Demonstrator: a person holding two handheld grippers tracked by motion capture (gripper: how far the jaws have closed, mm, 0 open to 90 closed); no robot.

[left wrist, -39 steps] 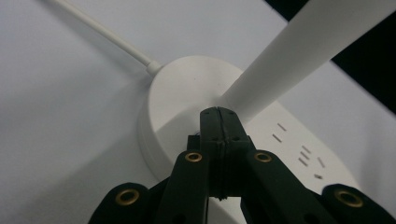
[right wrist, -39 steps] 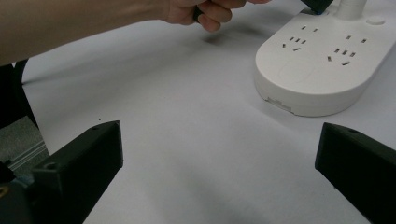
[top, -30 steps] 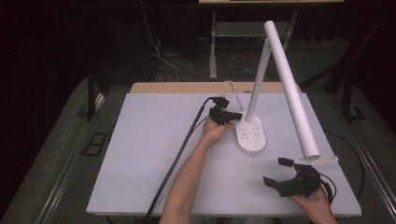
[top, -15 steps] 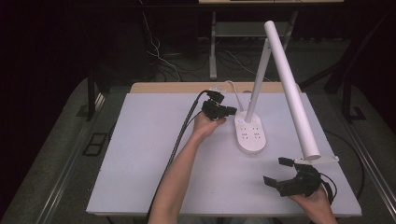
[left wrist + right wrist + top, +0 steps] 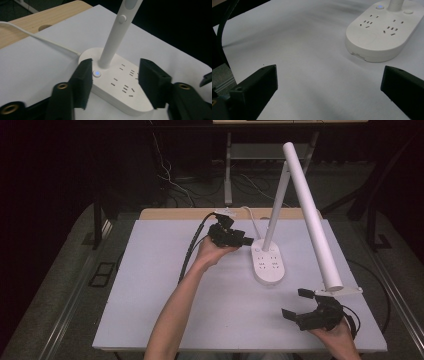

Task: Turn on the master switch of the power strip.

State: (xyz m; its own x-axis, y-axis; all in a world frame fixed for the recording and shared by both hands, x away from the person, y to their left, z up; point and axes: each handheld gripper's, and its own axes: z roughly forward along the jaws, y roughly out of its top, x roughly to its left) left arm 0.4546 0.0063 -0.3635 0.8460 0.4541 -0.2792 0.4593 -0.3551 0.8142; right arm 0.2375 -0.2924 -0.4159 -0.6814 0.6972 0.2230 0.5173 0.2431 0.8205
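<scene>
At the table's far middle stood the lamp base (image 5: 117, 82), button (image 5: 96, 73) lit blue: your left gripper (image 5: 113, 81) hung above it, jaws just opened and empty, best lifted clear of the stem (image 5: 112, 42); right gripper (image 5: 304, 306) idle, jaws wide.

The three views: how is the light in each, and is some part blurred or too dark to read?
High view: the white table is evenly lit, the room behind nearly black. Left gripper view: the lamp base and its blue-lit button are sharp, the left gripper dark, the top right corner black. Right gripper view: the base is clear, the far table smeared with soft grey shadow.
</scene>
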